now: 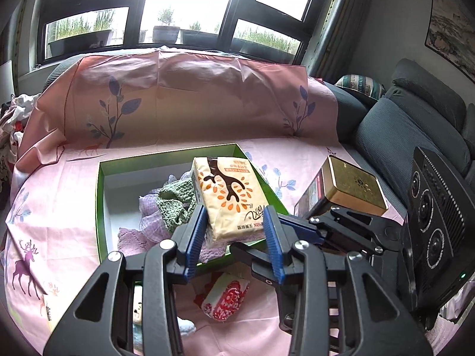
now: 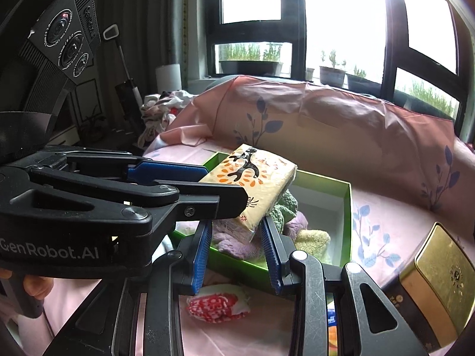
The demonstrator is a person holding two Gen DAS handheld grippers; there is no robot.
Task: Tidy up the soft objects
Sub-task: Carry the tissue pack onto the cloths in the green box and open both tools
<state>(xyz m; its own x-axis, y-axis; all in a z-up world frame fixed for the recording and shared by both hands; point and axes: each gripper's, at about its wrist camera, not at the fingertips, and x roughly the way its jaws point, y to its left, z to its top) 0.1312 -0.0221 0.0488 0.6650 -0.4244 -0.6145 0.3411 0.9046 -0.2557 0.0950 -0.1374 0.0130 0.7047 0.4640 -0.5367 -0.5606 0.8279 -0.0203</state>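
Past the jaws, black-framed windows (image 1: 178, 9) blown out with daylight; potted plants (image 1: 166, 26) along the outer sill. Below them a sofa back draped in pink leaf-print cloth (image 1: 190, 95), grey sofa cushions (image 1: 394, 124) off to the right under a framed landscape painting (image 1: 451, 26). Far left, dark curtain (image 2: 166, 14), upright vacuum (image 2: 127, 89), heap of clothes (image 2: 160, 103).

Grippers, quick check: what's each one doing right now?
Left gripper: shut on the tissue pack, held over the green box.
Right gripper: open, holding nothing.
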